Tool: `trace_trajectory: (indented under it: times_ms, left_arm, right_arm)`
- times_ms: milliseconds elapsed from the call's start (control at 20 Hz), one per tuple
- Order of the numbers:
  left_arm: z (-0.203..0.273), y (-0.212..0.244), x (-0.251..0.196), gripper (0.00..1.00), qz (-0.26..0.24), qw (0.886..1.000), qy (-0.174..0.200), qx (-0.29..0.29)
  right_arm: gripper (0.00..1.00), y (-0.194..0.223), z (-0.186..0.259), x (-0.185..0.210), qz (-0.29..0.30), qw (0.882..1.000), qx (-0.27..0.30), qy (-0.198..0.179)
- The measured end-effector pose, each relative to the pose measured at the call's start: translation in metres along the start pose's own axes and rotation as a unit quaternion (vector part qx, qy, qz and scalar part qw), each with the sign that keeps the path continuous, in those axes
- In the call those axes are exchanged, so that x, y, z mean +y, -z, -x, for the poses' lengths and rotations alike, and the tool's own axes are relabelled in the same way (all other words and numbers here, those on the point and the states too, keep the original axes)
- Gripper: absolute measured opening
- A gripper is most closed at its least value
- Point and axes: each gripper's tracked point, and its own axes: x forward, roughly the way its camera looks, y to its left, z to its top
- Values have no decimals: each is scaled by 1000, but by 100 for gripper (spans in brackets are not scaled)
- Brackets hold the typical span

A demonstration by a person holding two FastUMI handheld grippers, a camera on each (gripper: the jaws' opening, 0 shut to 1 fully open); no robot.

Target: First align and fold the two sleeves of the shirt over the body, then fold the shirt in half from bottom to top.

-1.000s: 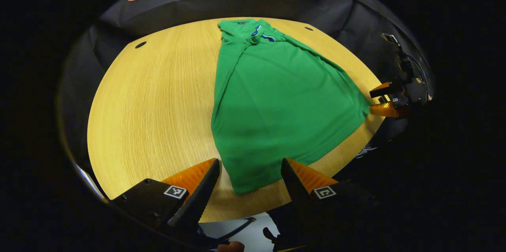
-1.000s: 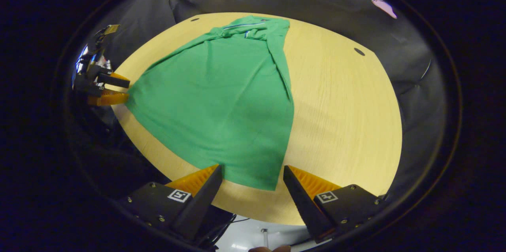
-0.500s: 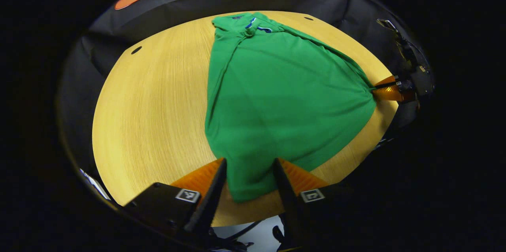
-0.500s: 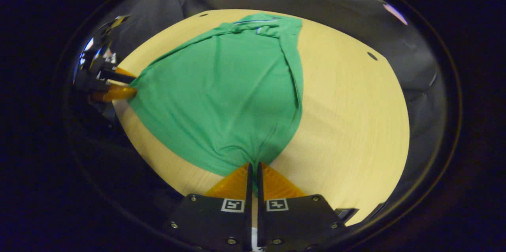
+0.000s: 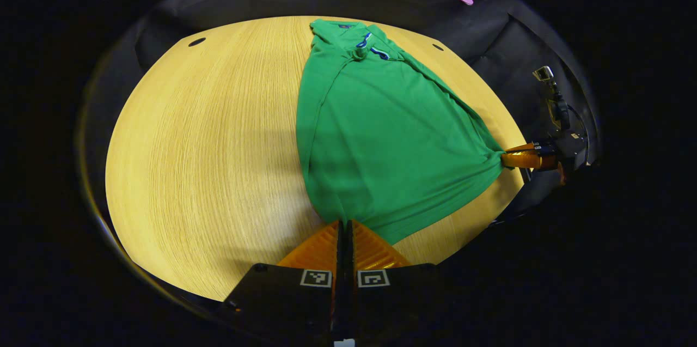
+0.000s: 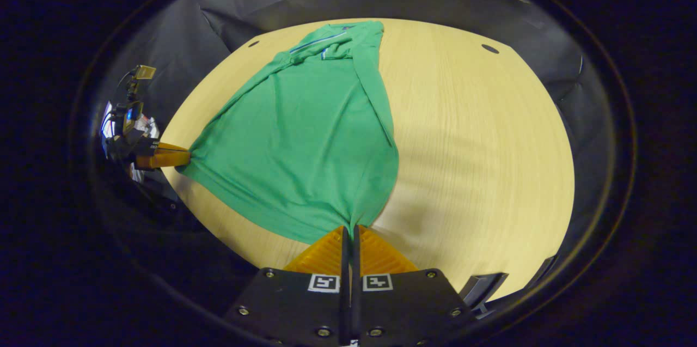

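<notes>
With both sleeves lying folded in over the body, judged ready for the bottom-to-top fold. Green shirt [image 5: 381,134] spread flat on the wooden table [image 5: 207,162], collar at 12 o'clock, hem at 6 o'clock in both gripper views. Left gripper [image 5: 344,223] clenched on the hem corner nearest it, fingers pressed together with cloth pinched between; seen again at 9 o'clock in the right gripper view [image 6: 188,158], biting the far corner. Right gripper [image 6: 350,228] likewise clamped on its own hem corner; found at 3 o'clock in the left gripper view [image 5: 503,159]. Held at the two corners so as to keep the hem taut and level, letting the lower half travel as one sheet toward the collar. Cloth bunched into small puckers at each pinch, hence some risk of a crooked edge unless lifted evenly.
</notes>
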Motion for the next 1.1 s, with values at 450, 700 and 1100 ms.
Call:
trace_trajectory:
  times_ms: [450,700,1100]
  left_arm:
    - [34,-49,3,3,-10,998,7,-55]
    - [44,-88,-5,3,-27,995,13,-95]
    - [55,-153,-3,3,-37,989,10,-146]
  right_arm:
    - [1,-61,39,2,-20,997,-71,-19]
    - [1,-95,52,5,-16,994,-108,-30]
    - [1,-150,75,1,-12,987,-159,-30]
